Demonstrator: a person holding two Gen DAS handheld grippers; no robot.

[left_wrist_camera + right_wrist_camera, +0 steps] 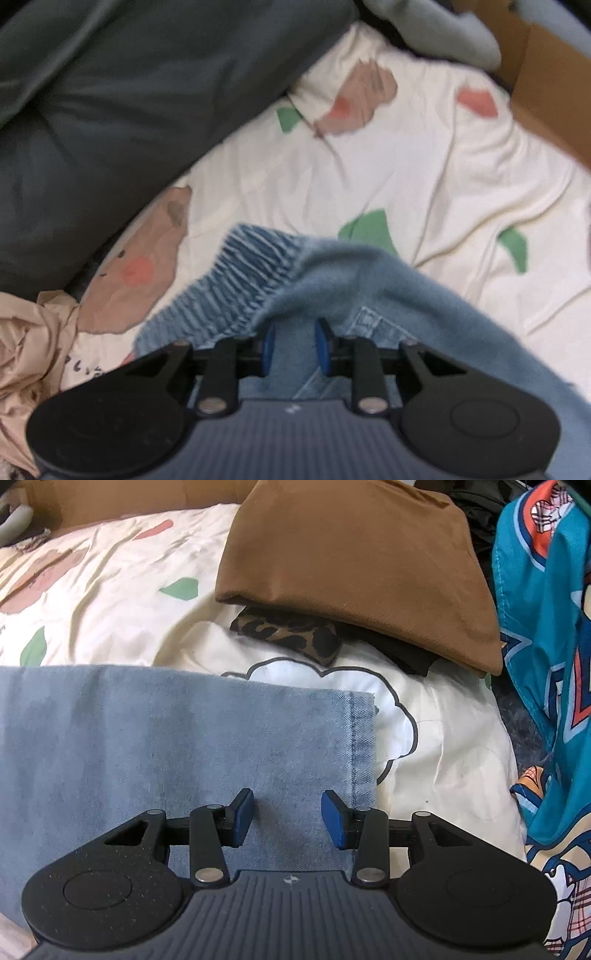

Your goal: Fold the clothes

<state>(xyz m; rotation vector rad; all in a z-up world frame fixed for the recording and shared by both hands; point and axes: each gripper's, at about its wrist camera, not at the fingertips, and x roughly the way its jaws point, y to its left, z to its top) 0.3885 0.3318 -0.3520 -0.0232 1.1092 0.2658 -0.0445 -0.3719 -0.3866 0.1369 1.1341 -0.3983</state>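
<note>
A pair of light blue denim trousers (373, 284) lies on a bed covered by a cream sheet (406, 177) printed with brown bears, pink patches and green leaves. In the left wrist view, the gathered elastic waistband (240, 273) is lifted and bunched, running from the centre toward 8 o'clock. The left gripper (293, 347) is closed narrowly on a fold of this denim, its blue pads (269, 347) pressing the cloth from both sides.

In the right wrist view, a flat trouser leg (147, 746) fills the lower left, its stitched hem (364, 746) running toward 12 o'clock. The right gripper (287, 821) hovers over this leg near the hem, its jaws about half open with only flat denim showing in the gap; I cannot tell whether the tips touch the cloth.

Outward, at 1 o'clock in this view, a folded brown garment (354, 565) rests on a leopard-print piece (288, 635). A bright teal patterned cloth (546, 664) hangs at 3 o'clock. In the left view, a dark grey fabric (110, 110) fills 10 o'clock, a crumpled beige garment (26, 350) sits at 8 o'clock, and a cardboard box (546, 92) at 2 o'clock.
</note>
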